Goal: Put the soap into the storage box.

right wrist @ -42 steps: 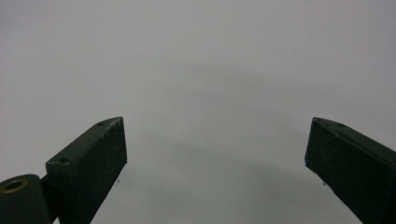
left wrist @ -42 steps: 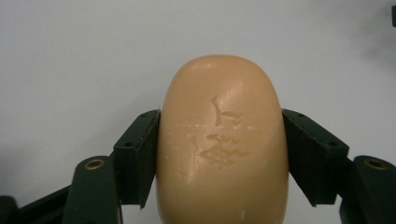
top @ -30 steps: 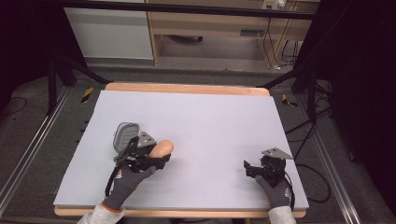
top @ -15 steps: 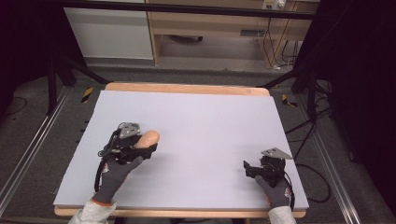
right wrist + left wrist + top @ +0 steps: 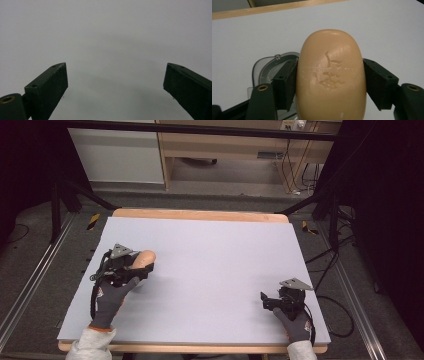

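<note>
The left gripper [image 5: 142, 265] squeezes a tan soap bar [image 5: 330, 77] between its fingers, above a clear soap dish [image 5: 265, 68] on the counter [image 5: 215, 265]. The right gripper [image 5: 265, 301] rests there, fingers wide apart.

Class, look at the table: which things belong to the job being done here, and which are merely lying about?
In the job:
- bar of soap, gripped by the left gripper
- grey soap dish, beneath the soap

Standing by:
- right gripper, jaws open, holding nothing
- table, bare apart from these
- yellow-black tape on the floor
</note>
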